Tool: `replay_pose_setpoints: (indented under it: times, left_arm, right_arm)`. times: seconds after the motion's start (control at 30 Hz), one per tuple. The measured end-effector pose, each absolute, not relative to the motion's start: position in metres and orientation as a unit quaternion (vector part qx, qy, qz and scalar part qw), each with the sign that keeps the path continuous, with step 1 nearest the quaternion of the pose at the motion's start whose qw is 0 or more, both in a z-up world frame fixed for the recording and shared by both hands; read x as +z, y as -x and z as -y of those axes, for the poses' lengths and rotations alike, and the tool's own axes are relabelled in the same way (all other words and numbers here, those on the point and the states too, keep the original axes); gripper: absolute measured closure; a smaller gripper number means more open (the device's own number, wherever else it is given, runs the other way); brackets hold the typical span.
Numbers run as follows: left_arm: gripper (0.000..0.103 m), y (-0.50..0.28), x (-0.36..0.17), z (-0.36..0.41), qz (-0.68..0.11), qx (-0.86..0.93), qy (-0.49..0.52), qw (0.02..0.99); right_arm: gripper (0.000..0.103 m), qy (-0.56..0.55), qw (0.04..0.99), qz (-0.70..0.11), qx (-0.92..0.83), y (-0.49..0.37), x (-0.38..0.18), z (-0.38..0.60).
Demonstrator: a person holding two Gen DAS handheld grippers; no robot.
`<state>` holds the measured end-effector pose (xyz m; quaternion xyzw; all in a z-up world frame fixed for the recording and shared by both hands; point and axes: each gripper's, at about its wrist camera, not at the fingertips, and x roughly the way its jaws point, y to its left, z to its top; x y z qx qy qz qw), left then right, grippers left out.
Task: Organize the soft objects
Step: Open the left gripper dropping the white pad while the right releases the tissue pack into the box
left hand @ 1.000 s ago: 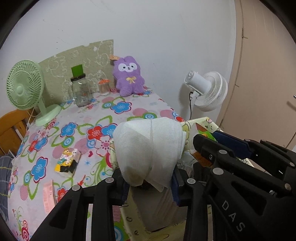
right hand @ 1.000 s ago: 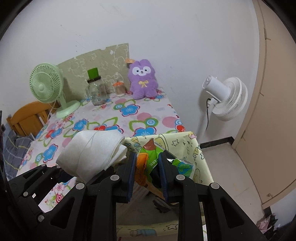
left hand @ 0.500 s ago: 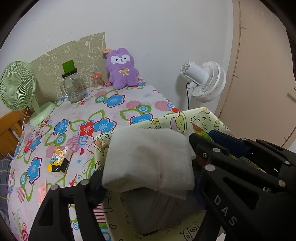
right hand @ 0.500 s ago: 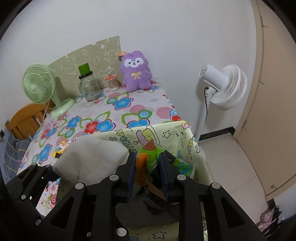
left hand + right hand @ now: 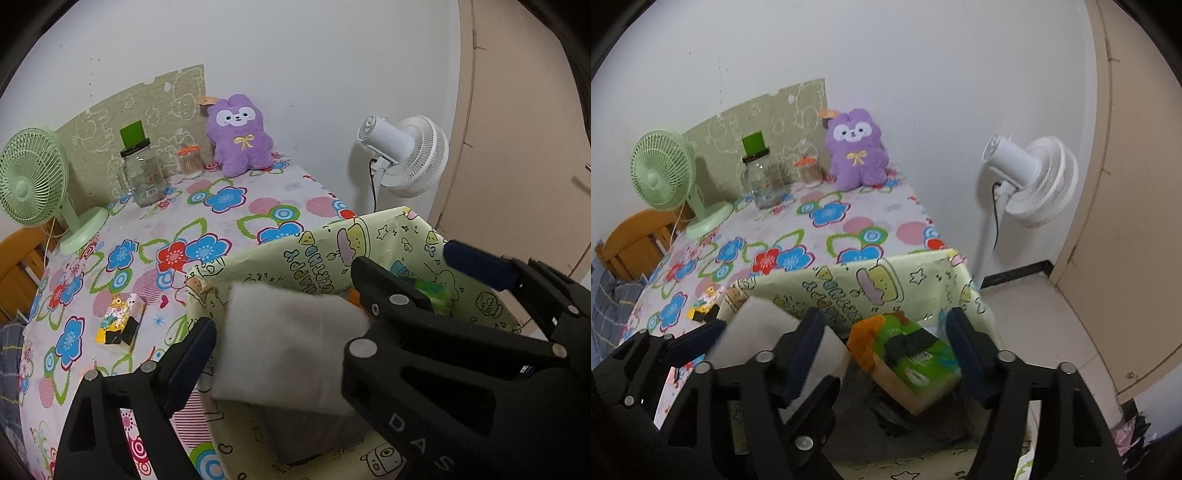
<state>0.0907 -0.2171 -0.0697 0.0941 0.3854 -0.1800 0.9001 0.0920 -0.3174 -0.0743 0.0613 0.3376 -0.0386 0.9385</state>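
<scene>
Left wrist: left gripper (image 5: 280,343) opening wide, white cloth (image 5: 288,343) loose between jaws. Right wrist: right gripper (image 5: 886,347) opening, green packet (image 5: 916,354) unpinched between jaws, above yellow bag (image 5: 849,284).

Left gripper (image 5: 284,328) and right gripper (image 5: 886,347) — black frames, silver screws, blue pads — white "DAS" lettering.

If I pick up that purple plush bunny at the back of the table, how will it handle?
The purple plush bunny looks fluffy, so probably soft, squashy and light. It sits slumped against the wall, so it would likely flop over if nudged.
</scene>
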Motion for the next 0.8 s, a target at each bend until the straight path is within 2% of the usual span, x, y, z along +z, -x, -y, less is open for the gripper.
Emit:
replay_pose_setpoints:
  times: [0.37, 0.8]
  left_arm:
    - [0.001, -0.083, -0.058, 0.208, -0.368, -0.175, -0.086, 0.909]
    - [0.0, -0.061, -0.043, 0.186, -0.342, -0.166, -0.081, 0.921]
  right_arm:
    - [0.013, -0.051, 0.948, -0.31, -0.05, -0.076, -0.059, 0.312]
    - [0.013, -0.045, 0.952, -0.3, -0.027, -0.057, -0.044, 0.293]
